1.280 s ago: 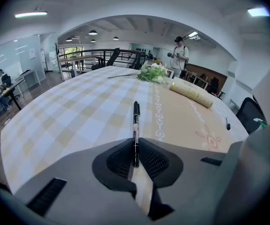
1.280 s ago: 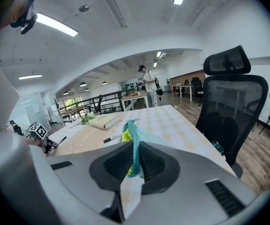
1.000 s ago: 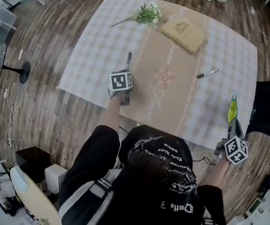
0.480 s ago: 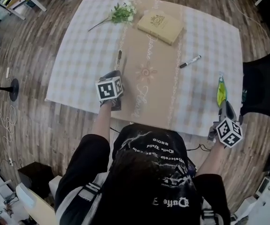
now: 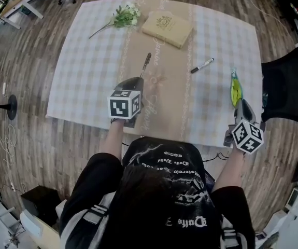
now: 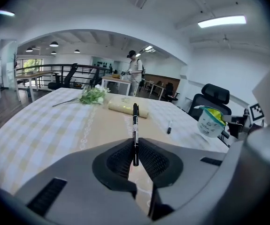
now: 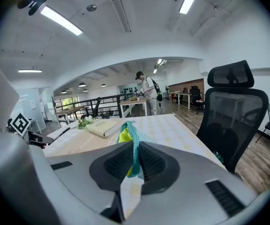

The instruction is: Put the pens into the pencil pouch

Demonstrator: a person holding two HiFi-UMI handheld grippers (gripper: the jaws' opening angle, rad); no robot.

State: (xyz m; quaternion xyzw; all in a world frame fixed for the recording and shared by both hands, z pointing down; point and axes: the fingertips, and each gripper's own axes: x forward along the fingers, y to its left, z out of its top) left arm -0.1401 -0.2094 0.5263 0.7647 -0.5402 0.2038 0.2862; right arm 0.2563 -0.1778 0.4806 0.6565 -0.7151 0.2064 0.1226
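My left gripper (image 5: 136, 83) is shut on a black pen (image 5: 145, 65) and holds it above the brown runner near the table's middle. In the left gripper view the black pen (image 6: 135, 132) stands upright between the pads. My right gripper (image 5: 240, 105) is shut on the yellow-green pencil pouch (image 5: 235, 88) at the table's right edge. In the right gripper view the pencil pouch (image 7: 129, 146) has its teal rim pinched between the jaws. A second pen (image 5: 202, 65), white with a black cap, lies on the cloth right of the runner.
A tan book (image 5: 167, 28) and a sprig of white flowers (image 5: 119, 17) lie at the far end of the checked tablecloth (image 5: 86, 71). A black office chair (image 5: 288, 87) stands close to the table's right side. Wooden floor surrounds the table.
My left gripper has lifted the black pen off the cloth and carried it toward the table's middle. The right gripper with the pouch has risen slightly.
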